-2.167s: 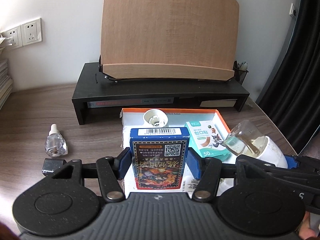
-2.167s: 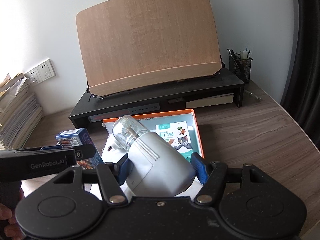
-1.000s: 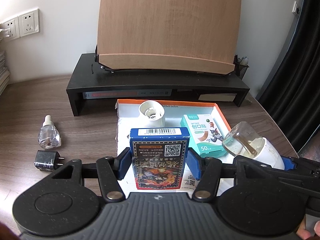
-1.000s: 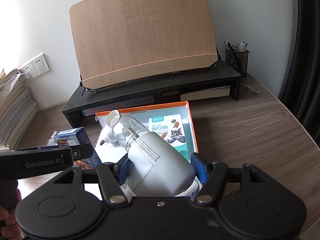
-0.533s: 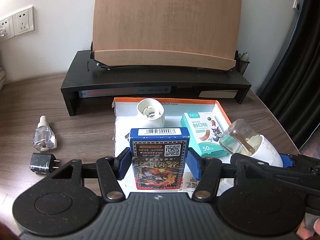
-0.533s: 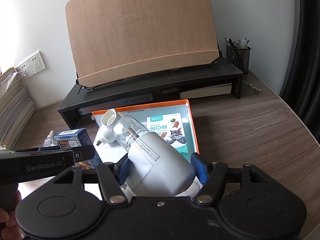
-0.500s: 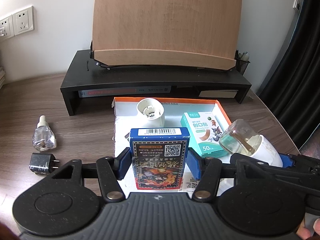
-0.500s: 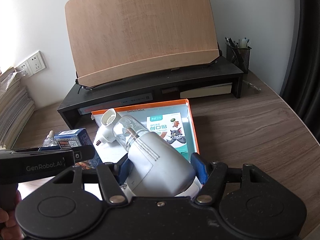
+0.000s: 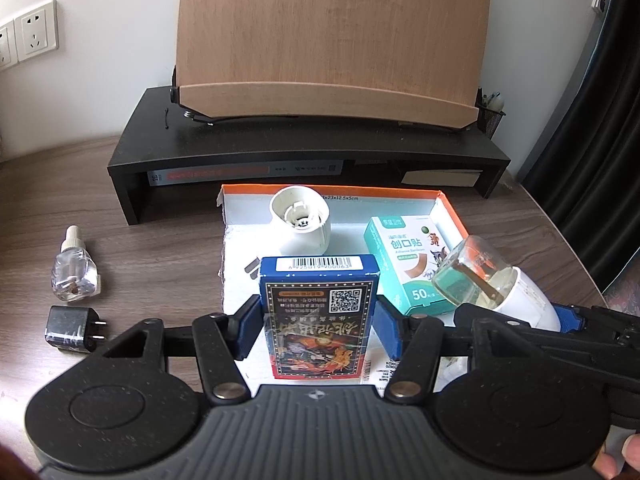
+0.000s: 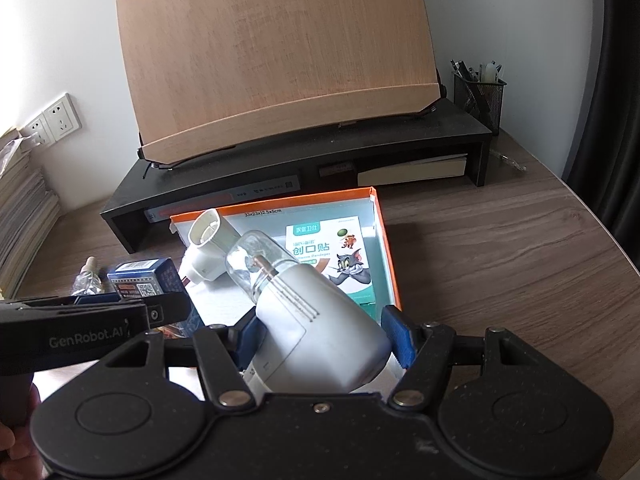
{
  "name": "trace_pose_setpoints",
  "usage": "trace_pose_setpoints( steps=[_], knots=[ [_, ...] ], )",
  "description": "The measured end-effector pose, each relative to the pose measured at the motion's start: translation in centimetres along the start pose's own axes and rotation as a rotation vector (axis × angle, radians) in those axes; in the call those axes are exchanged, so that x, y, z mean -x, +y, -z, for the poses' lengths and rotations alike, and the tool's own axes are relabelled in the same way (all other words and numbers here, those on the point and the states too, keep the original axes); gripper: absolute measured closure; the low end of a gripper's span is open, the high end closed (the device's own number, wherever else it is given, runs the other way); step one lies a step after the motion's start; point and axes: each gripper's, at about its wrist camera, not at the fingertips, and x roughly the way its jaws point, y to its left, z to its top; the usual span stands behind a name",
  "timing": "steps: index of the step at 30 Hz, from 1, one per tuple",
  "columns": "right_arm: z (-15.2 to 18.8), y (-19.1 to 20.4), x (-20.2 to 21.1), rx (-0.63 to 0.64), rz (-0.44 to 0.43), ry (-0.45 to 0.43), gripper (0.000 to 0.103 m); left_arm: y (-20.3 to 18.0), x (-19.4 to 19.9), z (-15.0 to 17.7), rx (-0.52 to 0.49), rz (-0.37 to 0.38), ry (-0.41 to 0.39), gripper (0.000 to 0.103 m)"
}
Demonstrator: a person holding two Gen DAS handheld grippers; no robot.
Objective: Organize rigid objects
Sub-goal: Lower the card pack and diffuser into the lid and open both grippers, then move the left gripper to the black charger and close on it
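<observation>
My left gripper [image 9: 318, 330] is shut on a blue card box [image 9: 318, 316], held above the front of the orange-rimmed tray [image 9: 452, 210]. My right gripper [image 10: 324, 340] is shut on a white plug-in vaporizer with a clear bottle [image 10: 320, 316], over the tray's [image 10: 386, 248] near right part; it also shows in the left wrist view [image 9: 492, 292]. In the tray lie a white plug-in heater [image 9: 300, 220] and a teal bandage box [image 9: 412, 264]. The card box [image 10: 144, 280] appears at left in the right wrist view.
On the wooden table left of the tray lie a clear refill bottle [image 9: 74, 276] and a black charger plug [image 9: 70, 328]. A black monitor riser [image 9: 304, 148] with a wooden board stands behind. A mesh pen cup [image 10: 478, 96] sits on its right end.
Both grippers have drawn back and up slightly with their loads; the tray and the table items look farther away. Both grips are unchanged.
</observation>
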Motion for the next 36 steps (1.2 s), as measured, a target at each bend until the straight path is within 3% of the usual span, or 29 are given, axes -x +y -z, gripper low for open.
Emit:
trace_pose_setpoints(
  steps=[9, 20, 22, 36],
  knots=[
    [-1.2, 0.0, -1.0, 0.004, 0.025, -0.038, 0.027, 0.0, -1.4, -0.1, 0.000, 0.012, 0.030, 0.044],
    [-1.3, -1.1, 1.6, -0.025, 0.040, -0.101, 0.025, -1.1, -2.4, -1.0, -0.037, 0.039, 0.029, 0.039],
    [-1.3, -1.1, 1.9, -0.027, 0.042, -0.108, 0.024, -1.6, -1.9, -1.2, -0.055, 0.030, 0.007, 0.032],
    [-0.9, 2.0, 3.0, 0.032, -0.012, -0.113, 0.023, 1.6, 0.9, -0.9, 0.017, -0.033, -0.021, 0.026]
  ],
)
